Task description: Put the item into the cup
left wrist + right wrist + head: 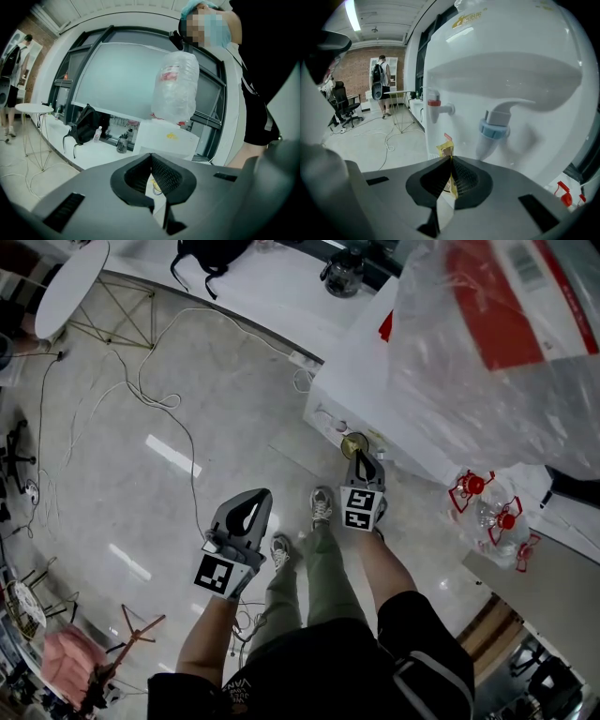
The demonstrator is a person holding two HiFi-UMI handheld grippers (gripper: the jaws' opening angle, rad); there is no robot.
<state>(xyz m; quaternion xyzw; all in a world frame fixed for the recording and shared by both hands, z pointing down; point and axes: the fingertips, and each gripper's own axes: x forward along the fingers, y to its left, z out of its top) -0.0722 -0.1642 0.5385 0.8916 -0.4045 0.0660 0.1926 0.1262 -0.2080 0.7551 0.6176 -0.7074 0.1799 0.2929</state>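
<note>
My right gripper (451, 158) is shut on a small yellow sachet (446, 151) with a red top corner, which sticks up from between the fingertips. It is held just in front of a white water dispenser (520, 70), below its red tap (436, 105) and blue tap (494, 128). In the head view the right gripper (359, 457) points at the dispenser's base, with a round golden shape (353, 443) at its tips; whether that is a cup I cannot tell. My left gripper (260, 495) hangs lower left over the floor, shut and empty (151, 155).
A big plastic water bottle (497, 352) tops the dispenser. Empty bottles with red caps (492, 512) lie on the floor to its right. Cables (159, 395) trail across the shiny floor; a round white table (70, 287) stands far left. A person (380, 82) walks in the background.
</note>
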